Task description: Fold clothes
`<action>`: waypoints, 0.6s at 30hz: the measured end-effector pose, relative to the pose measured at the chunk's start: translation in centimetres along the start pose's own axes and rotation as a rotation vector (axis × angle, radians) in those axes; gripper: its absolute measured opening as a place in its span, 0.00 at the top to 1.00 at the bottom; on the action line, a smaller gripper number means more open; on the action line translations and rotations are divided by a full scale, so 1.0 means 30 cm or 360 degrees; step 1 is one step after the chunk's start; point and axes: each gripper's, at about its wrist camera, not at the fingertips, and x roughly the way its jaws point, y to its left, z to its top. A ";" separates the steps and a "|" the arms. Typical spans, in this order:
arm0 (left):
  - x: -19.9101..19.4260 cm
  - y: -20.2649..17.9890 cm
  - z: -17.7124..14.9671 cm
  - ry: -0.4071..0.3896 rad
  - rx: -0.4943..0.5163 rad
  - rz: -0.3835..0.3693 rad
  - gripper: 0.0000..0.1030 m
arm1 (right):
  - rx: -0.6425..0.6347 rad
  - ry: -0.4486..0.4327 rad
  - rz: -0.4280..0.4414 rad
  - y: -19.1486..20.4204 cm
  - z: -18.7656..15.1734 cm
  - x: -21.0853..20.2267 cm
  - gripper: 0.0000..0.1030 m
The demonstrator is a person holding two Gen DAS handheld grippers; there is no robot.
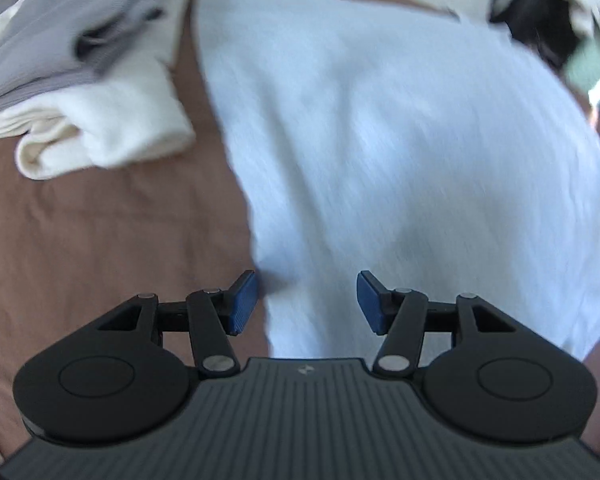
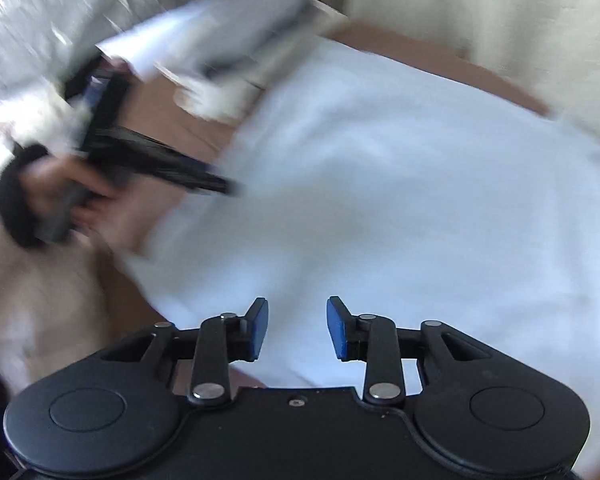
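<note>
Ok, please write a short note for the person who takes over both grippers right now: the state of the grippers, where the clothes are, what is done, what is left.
Left gripper: open, nothing held, over the near left edge of the white garment.
Right gripper: open, nothing held, over the same garment's near edge.
White garment lies spread, mostly flat, on the brown sheet.
Done, it seems: a cream garment and a grey garment lie folded in a pile, far left.
Left: fold the white garment and probably add it to the pile.

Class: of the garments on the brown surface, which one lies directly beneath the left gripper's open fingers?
The pale blue garment, spread flat; the cream and grey ones sit folded, far left.
</note>
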 end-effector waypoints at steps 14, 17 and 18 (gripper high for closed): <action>-0.054 -0.249 -0.109 -0.0019 0.0450 0.0075 0.43 | 0.0947 0.0325 -0.0693 -0.498 -0.341 -0.227 0.55; -0.068 -0.262 -0.132 -0.0043 0.0557 0.0078 0.43 | 0.0890 0.0303 -0.0592 -0.379 -0.328 -0.291 0.52; -0.088 -0.261 -0.146 -0.0058 0.0587 0.0066 0.43 | 0.0837 0.0308 -0.0547 -0.343 -0.317 -0.289 0.47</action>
